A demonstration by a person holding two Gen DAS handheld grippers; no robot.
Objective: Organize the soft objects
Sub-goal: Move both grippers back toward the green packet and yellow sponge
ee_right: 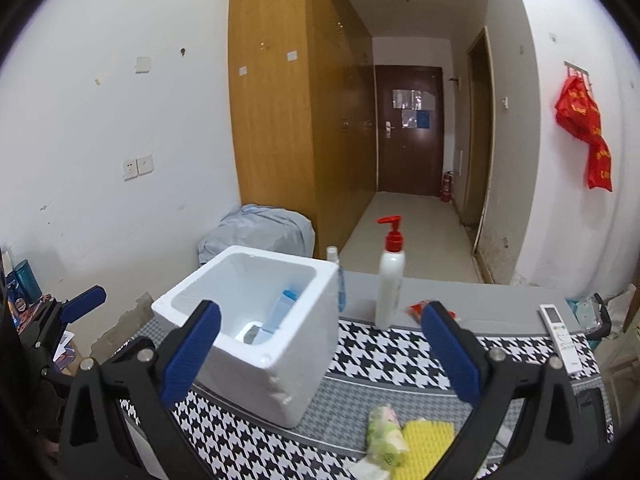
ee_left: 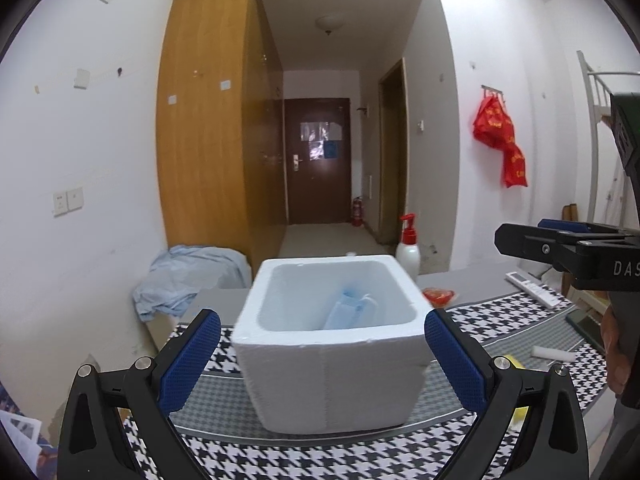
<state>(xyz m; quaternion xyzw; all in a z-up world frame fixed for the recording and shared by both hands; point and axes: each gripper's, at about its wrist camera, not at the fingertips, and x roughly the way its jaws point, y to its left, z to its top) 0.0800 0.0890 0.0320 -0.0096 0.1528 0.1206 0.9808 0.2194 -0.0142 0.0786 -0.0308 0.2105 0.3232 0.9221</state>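
White walls (ee_left: 100, 140), wooden wardrobe (ee_left: 208, 120)

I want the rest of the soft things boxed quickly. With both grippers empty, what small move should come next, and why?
Probably lower the right gripper toward the yellow sponge beside the green-patterned packet. Its jaws stand wide with nothing between them, both items lie just below it on the houndstooth cloth, and the white foam box still has room.

Blue item (ee_left: 352, 308) in the foam box (ee_left: 332, 376): blurred, its lower part hidden by the box's near wall; kind not told. Right gripper (ee_left: 520, 240) cut by the frame edge in the left view. Yellow sponge (ee_right: 426, 442) and green-patterned roll (ee_right: 386, 434) partly cut by the lower edge.
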